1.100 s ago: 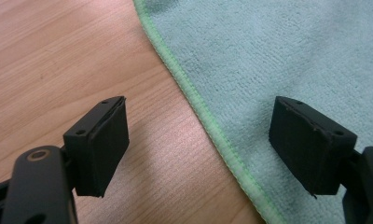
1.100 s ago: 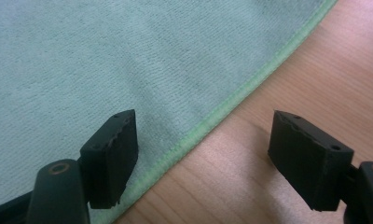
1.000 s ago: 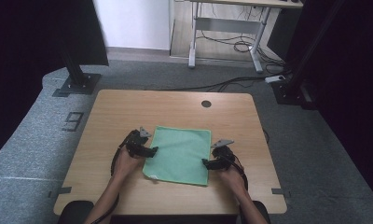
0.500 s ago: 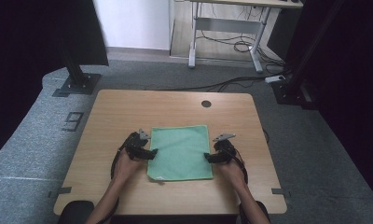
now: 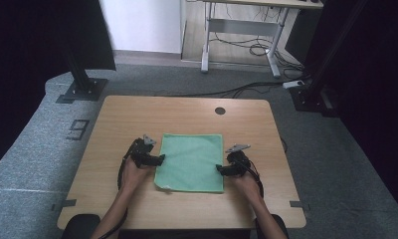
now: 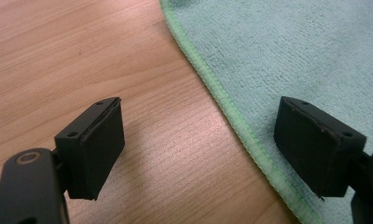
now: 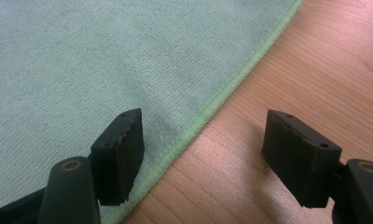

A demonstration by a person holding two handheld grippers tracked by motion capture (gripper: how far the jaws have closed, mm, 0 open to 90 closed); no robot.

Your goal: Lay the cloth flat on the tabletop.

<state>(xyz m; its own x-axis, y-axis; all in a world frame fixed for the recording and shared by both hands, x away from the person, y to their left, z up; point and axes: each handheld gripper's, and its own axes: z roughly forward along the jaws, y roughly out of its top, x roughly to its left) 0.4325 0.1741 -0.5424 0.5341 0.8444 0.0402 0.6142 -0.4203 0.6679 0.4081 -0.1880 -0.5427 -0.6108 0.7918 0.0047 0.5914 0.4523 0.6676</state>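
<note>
Both hand-held grippers, left (image 5: 159, 159) and right (image 5: 220, 169), gape wide, each straddling an edge of the flat green microfibre cloth (image 5: 192, 160) at mid-frame on the wooden bench (image 5: 137, 112), gripping nothing.

- The left gripper (image 5: 157, 160) is showing as a black body with a small grey three-cornered plate (image 5: 148, 140) on its top.
- A dark cable (image 5: 121, 169) is trailing from it along the forearm.
- The right gripper (image 5: 220, 169) is looking the same, black with its own grey plate (image 5: 237, 148) and a black cable (image 5: 259, 180).
- Seen close, each jaw is ending in a flat rectangular black pad (image 6: 100, 144) with small screw holes on its edge.
- A round ringed hole (image 7: 71, 164) is sitting on the jaw arm.
- The forearms (image 5: 116, 214) are wearing no sleeves.
</note>
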